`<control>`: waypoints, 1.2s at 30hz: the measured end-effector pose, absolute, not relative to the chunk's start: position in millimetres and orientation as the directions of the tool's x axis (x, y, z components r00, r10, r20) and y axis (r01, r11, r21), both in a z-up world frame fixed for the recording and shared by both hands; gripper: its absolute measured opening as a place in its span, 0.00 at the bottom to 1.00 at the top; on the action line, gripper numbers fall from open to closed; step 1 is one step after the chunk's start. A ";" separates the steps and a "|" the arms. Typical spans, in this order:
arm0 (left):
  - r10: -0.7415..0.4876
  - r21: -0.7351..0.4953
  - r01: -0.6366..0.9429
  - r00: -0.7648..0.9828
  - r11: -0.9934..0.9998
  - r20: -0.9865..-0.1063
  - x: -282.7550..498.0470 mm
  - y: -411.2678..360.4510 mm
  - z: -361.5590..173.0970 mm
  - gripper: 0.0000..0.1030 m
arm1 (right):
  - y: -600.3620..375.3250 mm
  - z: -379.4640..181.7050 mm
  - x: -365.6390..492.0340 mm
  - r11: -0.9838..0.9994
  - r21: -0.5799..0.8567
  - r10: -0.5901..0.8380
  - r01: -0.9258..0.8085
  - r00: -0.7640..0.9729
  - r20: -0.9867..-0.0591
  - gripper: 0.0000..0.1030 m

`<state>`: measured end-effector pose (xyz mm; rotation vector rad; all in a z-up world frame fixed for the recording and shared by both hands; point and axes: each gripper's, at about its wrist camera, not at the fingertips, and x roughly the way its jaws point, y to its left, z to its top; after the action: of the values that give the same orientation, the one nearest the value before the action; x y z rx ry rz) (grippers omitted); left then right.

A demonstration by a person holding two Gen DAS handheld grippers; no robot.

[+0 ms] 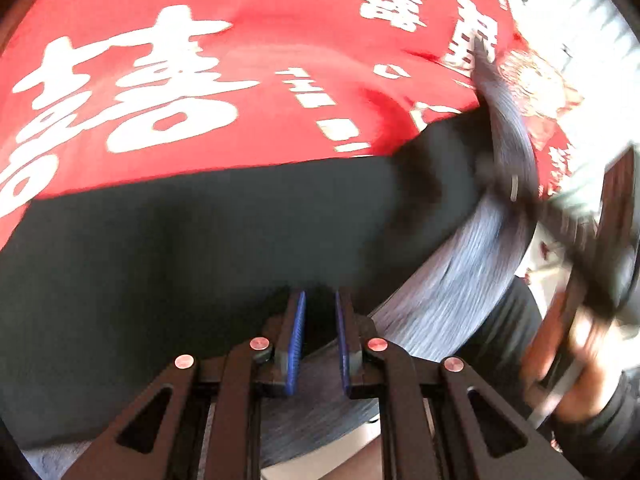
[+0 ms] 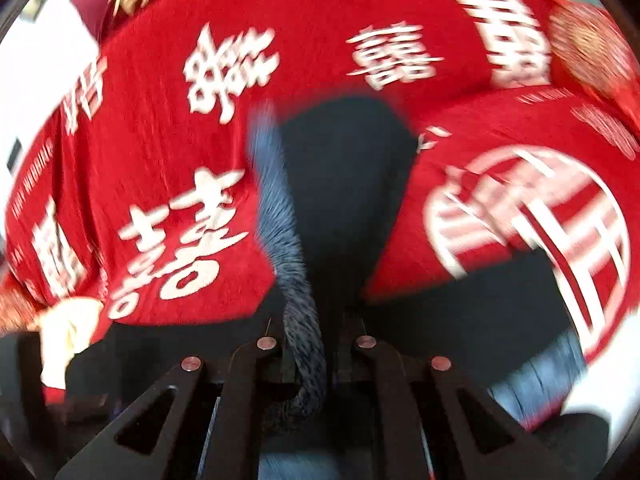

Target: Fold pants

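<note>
Pants point(image 1: 224, 248) stretch sideways between both tools, left tool point(image 1: 320, 336) pinching dark fabric, right tool point(image 2: 308, 360) clamped on the grey waistband point(image 2: 280, 216) trailing ahead over the red cloth point(image 2: 160, 120).

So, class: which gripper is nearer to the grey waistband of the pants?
Right. The right gripper is shut on the grey waistband; the left gripper pinches black cloth beside it.

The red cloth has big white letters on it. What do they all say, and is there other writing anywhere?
"囍", big white double-happiness sign on the red cloth, seen again in the right wrist view.
Other white characters and the small rows of writing on the cloth: too blurred to read.
Round white emblem on the cloth: unreadable.
Black pants: no writing seen.
</note>
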<state>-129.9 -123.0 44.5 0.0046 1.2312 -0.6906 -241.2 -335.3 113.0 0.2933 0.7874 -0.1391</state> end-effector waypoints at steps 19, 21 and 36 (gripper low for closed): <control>-0.432 -0.328 0.571 0.053 0.753 -0.900 -149.9 -199.1 14.0 0.14 | -475.1 70.3 -287.6 0.722 0.499 0.027 0.479 0.702 -0.712 0.31; -0.430 -0.319 0.575 0.064 0.753 -0.900 -151.0 -203.0 17.0 0.14 | -479.2 82.9 -283.0 0.767 0.468 0.033 0.439 0.702 -0.712 0.06; -0.436 -0.332 0.571 0.049 0.751 -0.899 -151.4 -203.1 10.0 0.14 | -513.0 55.9 -285.7 0.746 0.370 0.029 0.554 0.527 -0.849 0.15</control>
<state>-151.4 -203.1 10.0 0.1257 1.3139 -0.7697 -285.7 -513.0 55.9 0.6783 0.9790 -0.3439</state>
